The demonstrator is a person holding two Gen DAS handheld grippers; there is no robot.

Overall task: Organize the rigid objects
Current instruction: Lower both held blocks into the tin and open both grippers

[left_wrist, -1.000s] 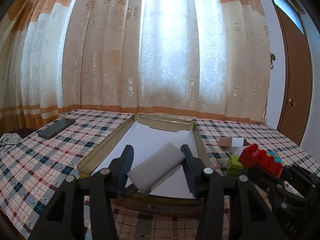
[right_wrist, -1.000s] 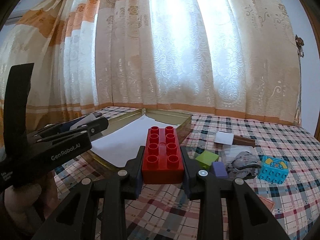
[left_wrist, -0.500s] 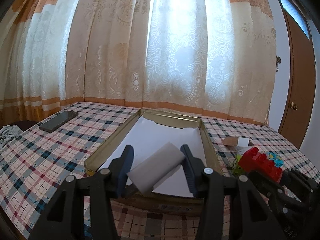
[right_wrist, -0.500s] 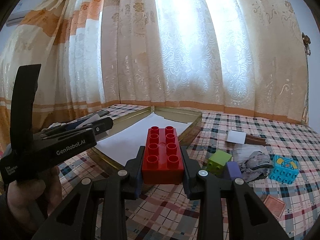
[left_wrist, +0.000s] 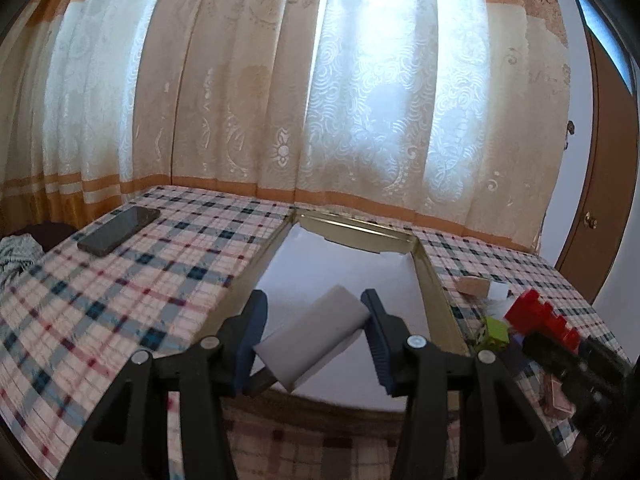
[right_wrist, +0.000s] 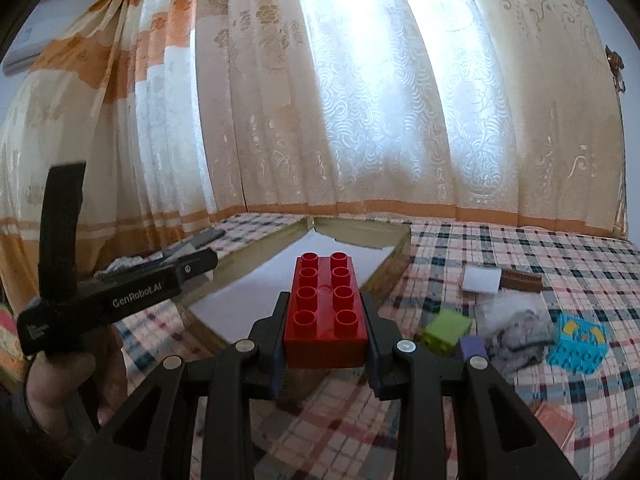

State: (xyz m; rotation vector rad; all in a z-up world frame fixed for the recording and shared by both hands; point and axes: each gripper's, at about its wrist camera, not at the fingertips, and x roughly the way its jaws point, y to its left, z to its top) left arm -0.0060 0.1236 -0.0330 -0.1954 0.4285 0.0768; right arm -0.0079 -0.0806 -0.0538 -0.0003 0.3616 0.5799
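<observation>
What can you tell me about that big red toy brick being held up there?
The red brick looks like glossy plastic, an oblong block with eight round studs on top in two rows of four. It lies level, studs up, long axis pointing away toward the gold tray. The right tool clamps its two long sides, holding it above the checked tablecloth. Nothing else touches it.

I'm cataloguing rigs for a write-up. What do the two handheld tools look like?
Both are black plastic with two angular fingers, silver screw heads at the joints and dark blue ribbed pads. The left tool, seen from the right tool, carries white "GenRobot.AI" lettering along its body. No cables or sleeves show.
</observation>
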